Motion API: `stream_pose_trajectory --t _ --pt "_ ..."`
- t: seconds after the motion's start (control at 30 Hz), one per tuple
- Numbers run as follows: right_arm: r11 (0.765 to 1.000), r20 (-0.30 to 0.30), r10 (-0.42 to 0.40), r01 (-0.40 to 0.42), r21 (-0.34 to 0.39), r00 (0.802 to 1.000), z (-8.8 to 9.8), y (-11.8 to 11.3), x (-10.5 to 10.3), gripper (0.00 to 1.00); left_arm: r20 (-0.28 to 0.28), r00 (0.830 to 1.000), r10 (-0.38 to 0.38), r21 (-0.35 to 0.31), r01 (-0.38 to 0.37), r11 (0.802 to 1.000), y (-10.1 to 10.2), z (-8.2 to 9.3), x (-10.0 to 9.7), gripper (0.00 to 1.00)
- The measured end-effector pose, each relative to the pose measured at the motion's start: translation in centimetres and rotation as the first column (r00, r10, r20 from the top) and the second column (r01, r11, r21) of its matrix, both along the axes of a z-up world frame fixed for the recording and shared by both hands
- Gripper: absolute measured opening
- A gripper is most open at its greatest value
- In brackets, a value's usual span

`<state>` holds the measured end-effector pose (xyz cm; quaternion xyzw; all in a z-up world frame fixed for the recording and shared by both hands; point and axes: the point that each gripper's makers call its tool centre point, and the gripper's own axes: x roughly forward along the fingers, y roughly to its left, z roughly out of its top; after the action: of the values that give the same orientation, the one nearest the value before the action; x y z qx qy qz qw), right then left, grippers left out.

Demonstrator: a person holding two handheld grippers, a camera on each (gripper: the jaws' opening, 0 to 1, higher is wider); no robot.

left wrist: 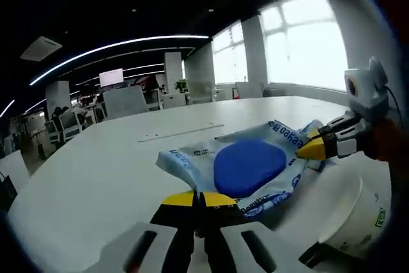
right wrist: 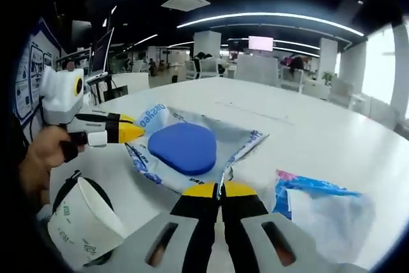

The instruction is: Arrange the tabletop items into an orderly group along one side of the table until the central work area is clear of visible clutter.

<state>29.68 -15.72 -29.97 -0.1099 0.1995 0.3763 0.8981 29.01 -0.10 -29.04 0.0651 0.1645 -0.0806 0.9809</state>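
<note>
Both grippers, the left gripper [left wrist: 199, 200] and right gripper [right wrist: 220, 190], each pinched an opposite edge of the blue packet [left wrist: 246, 165], so sliding it sideways across the surface [left wrist: 96, 164] called for matched, gentle pulls.

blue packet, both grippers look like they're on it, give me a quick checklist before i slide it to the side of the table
1. Left gripper shut on the near edge of the blue packet: ok.
2. Right gripper shut on the opposite edge: ok.
3. Packet lifted clear of the table: cannot tell.
4. Paper cup standing upright: not ok, it lies on its side close beside the packet.
5. Crumpled wrapper out of the packet's way: ok, it lies apart on the table.
</note>
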Motion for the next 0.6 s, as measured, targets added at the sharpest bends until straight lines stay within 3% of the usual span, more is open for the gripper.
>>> stream_pose_trajectory --t 0.27,0.6 --pt "1.0 -0.038 -0.002 0.001 -0.009 0.999 -2.1 -0.1 0.0 0.0 -0.056 0.998 -0.011 0.006 0.011 1.0 0.0 -2.2 -0.1 0.0" --pt "1.0 -0.044 -0.005 0.005 -0.015 0.999 -2.3 -0.3 0.1 0.04 -0.071 0.997 -0.016 -0.01 0.016 1.0 0.3 -2.4 -0.3 0.03"
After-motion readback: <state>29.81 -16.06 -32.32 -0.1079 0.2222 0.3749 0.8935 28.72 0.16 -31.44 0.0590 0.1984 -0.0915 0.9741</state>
